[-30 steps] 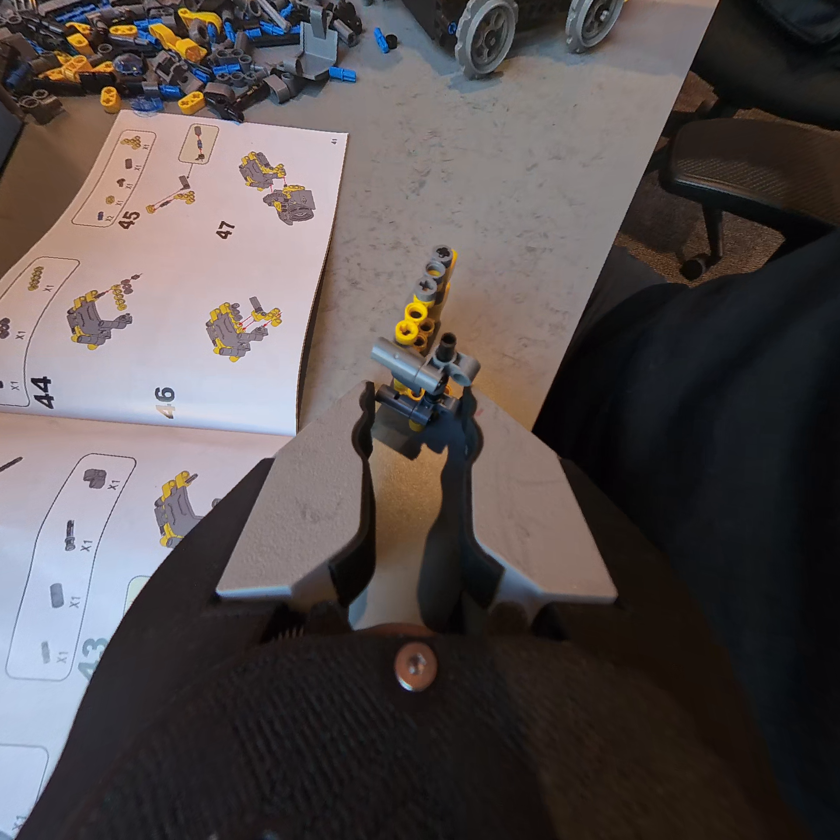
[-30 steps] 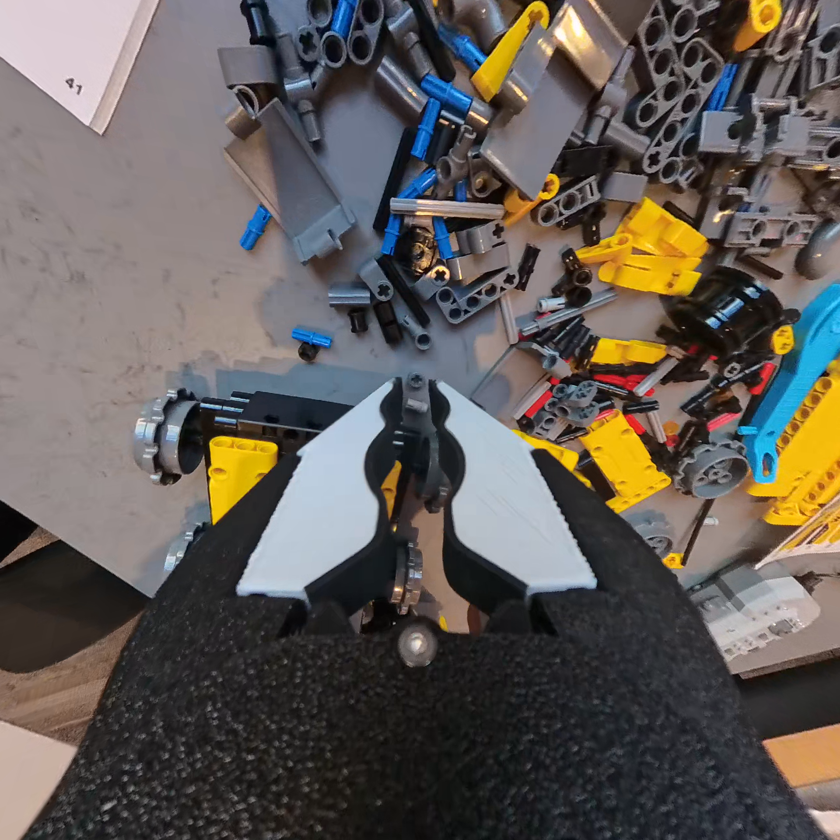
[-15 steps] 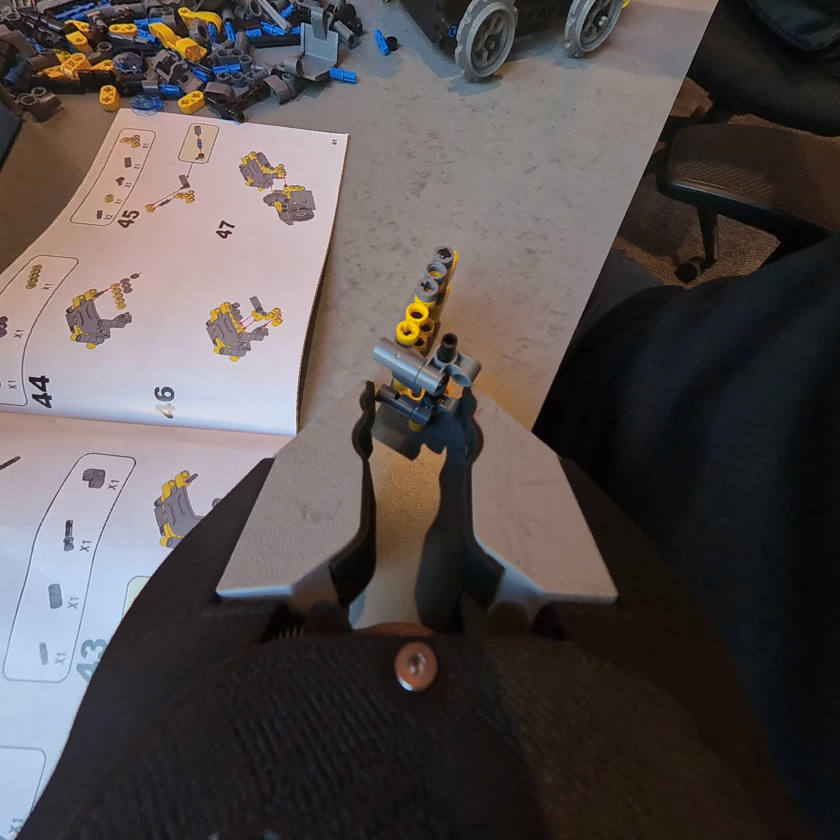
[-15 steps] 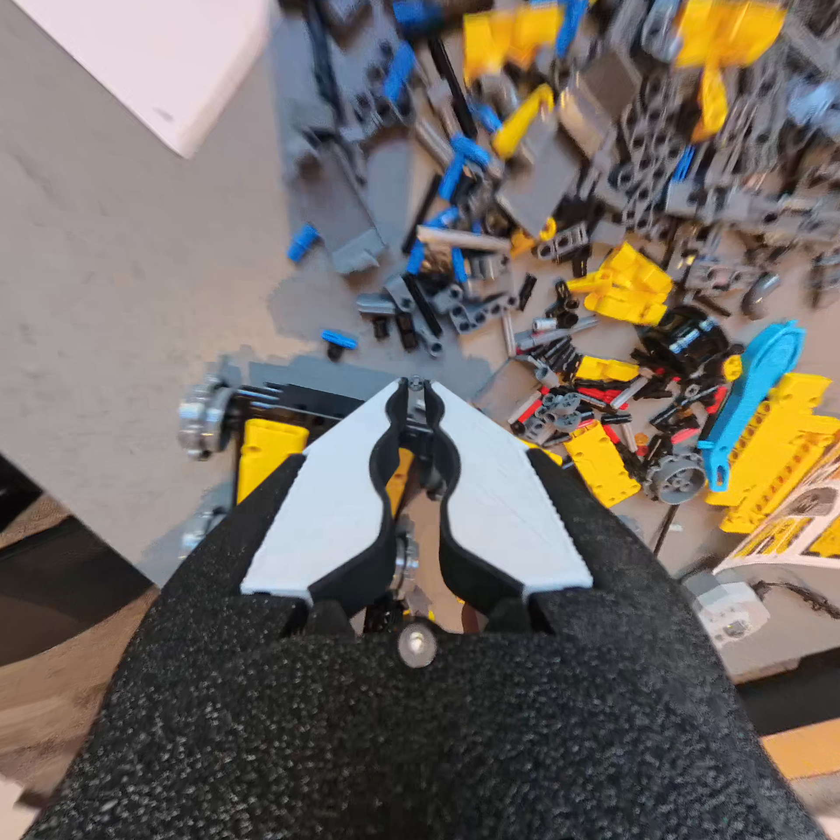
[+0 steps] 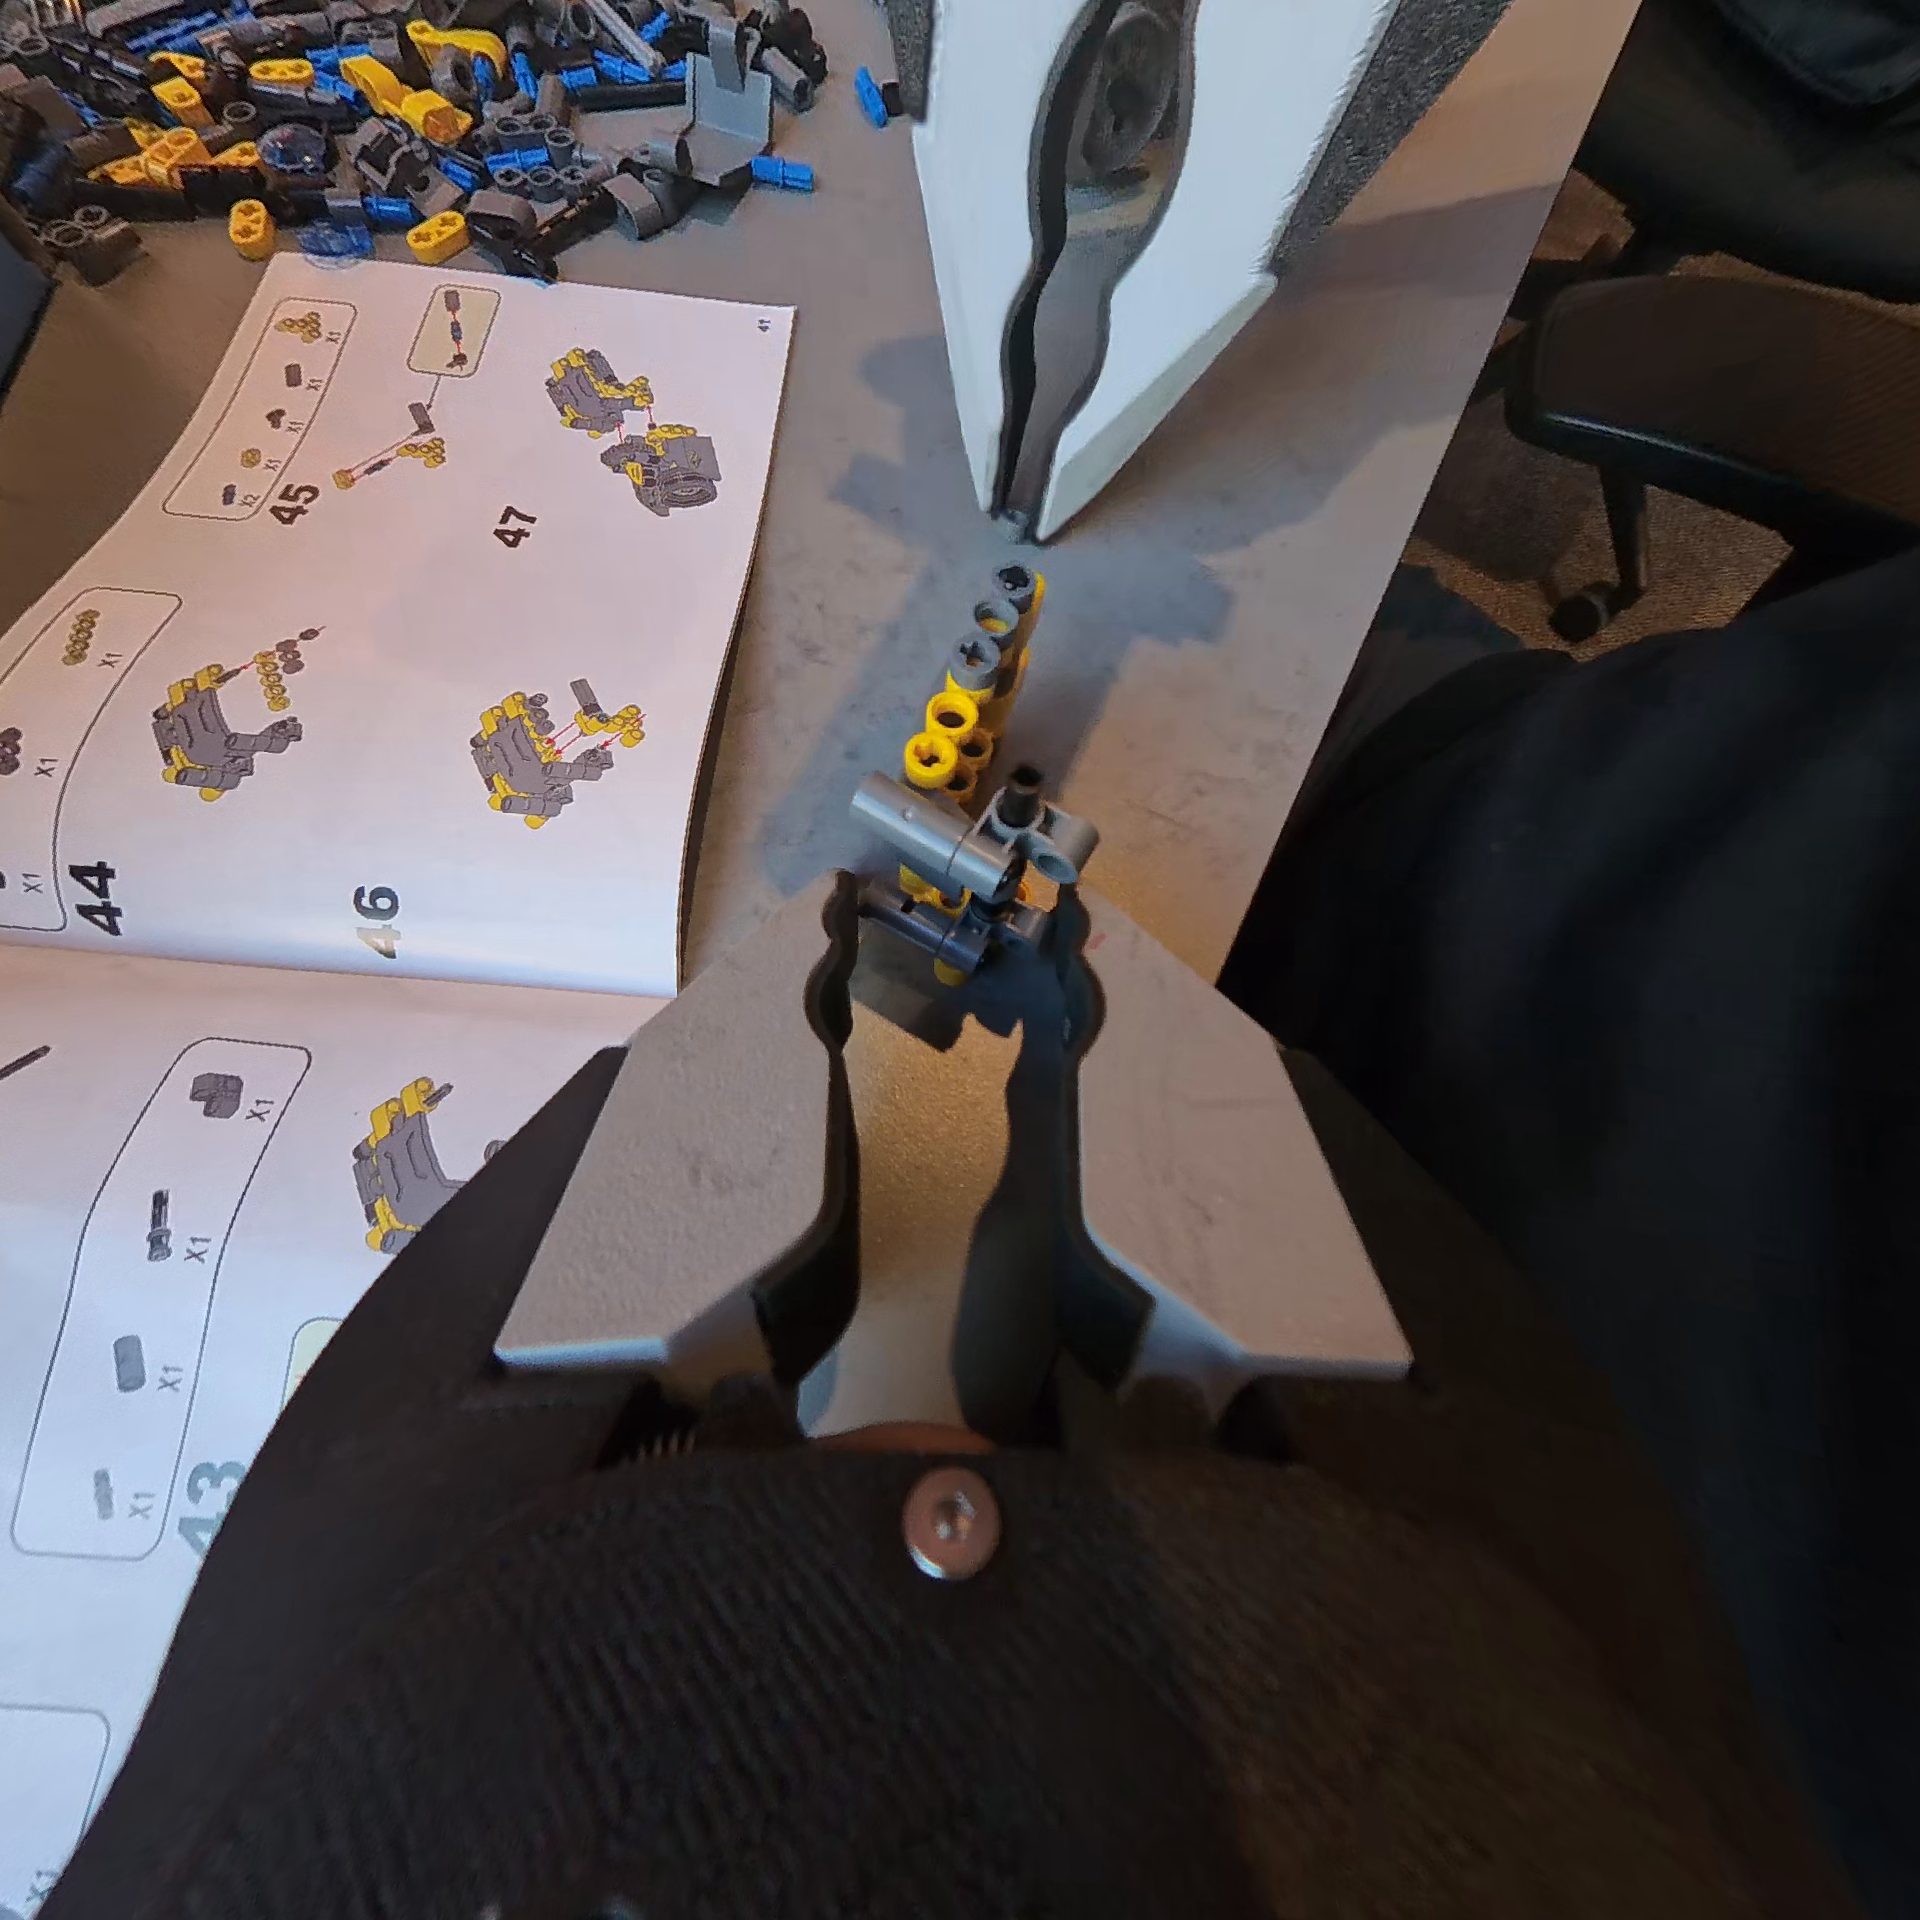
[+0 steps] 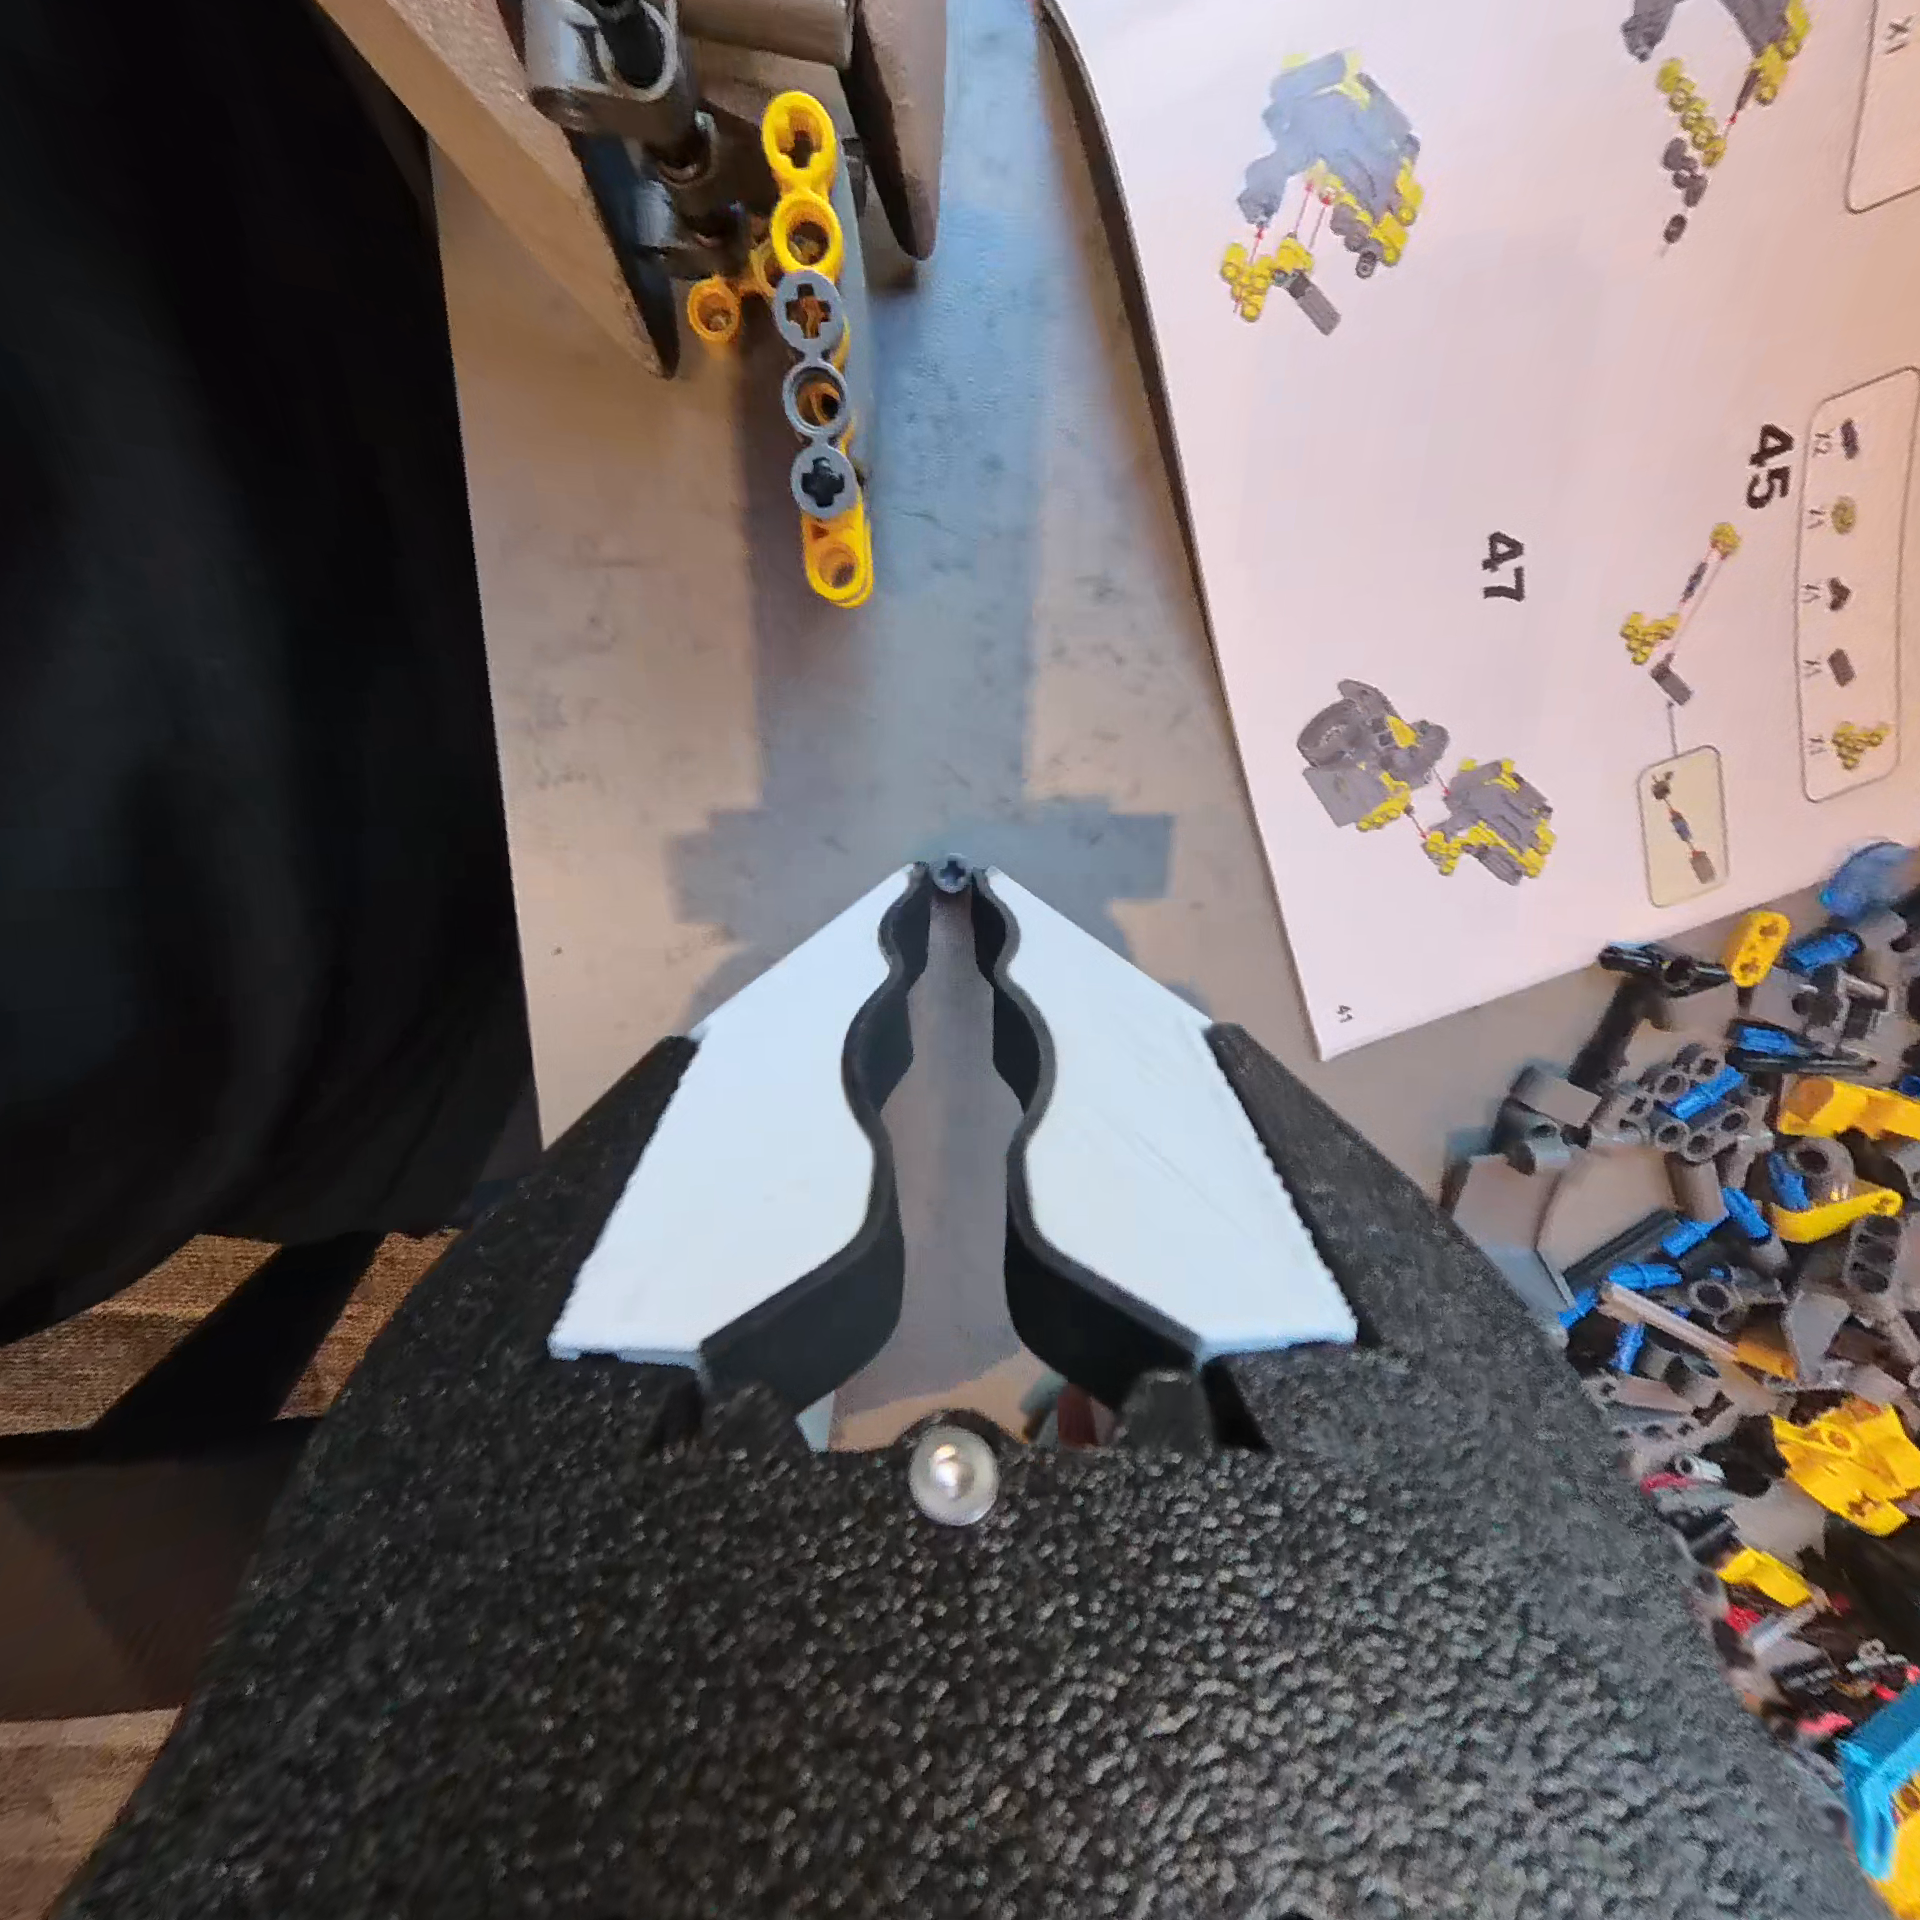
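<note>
My left gripper [image 5: 951, 914] is shut on the base of a small yellow and grey brick assembly [image 5: 977, 727], which sticks out forward above the grey table [image 5: 1195, 675]. My right gripper [image 6: 951, 878] is shut on a small dark grey axle piece [image 6: 951, 871], seen end-on at its tips. In the left wrist view the right gripper [image 5: 1023, 525] comes down from the top, its tips just beyond the assembly's far end. In the right wrist view the assembly [image 6: 821, 416] lies ahead with a gap between, held by the left gripper [image 6: 769, 229].
An open instruction booklet [image 5: 416, 623] lies left of the assembly and shows in the right wrist view [image 6: 1507, 416]. A pile of loose bricks [image 5: 416, 125] sits at the back of the table [image 6: 1766, 1247]. A person's dark clothing [image 5: 1610, 1039] and a chair [image 5: 1714, 395] lie past the table edge. The left gripper's tips are roughly 9 cm from the right gripper's.
My right gripper has swung away from the brick pile, carrying the dark axle piece, and now points at the assembly's far end. My left gripper has not moved.
</note>
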A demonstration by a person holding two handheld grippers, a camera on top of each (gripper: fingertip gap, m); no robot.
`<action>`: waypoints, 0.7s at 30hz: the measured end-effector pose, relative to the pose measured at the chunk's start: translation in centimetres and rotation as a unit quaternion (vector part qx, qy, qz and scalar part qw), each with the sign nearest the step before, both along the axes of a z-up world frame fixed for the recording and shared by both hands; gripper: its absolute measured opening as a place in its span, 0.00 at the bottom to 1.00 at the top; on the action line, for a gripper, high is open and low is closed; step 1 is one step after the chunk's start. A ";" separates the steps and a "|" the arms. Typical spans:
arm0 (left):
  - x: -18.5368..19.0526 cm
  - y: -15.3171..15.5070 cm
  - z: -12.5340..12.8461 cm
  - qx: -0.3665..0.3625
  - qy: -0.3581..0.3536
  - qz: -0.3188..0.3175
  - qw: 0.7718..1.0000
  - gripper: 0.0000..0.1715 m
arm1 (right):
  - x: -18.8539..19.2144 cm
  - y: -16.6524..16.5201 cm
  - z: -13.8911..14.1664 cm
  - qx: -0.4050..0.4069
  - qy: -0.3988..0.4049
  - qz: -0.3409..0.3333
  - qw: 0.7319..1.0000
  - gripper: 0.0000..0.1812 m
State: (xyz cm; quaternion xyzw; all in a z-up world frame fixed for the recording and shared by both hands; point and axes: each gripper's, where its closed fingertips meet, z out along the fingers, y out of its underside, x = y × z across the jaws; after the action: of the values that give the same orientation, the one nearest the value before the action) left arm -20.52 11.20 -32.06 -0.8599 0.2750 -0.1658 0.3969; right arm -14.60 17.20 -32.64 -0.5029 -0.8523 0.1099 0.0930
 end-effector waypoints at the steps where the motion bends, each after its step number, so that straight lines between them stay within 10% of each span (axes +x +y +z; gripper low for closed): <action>1: 0.0 0.0 0.0 0.000 0.000 0.000 1.000 0.20 | 0.0 -0.2 0.0 -0.005 0.003 -0.001 1.000 0.05; 21: 0.0 0.0 0.0 0.000 0.000 0.000 1.000 0.20 | -0.2 -0.1 0.0 -0.069 0.054 -0.054 0.995 0.03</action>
State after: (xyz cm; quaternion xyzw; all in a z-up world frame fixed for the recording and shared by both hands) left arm -20.49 11.22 -32.05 -0.8599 0.2749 -0.1654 0.3971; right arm -14.78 17.08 -32.64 -0.5464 -0.8082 0.1904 0.1095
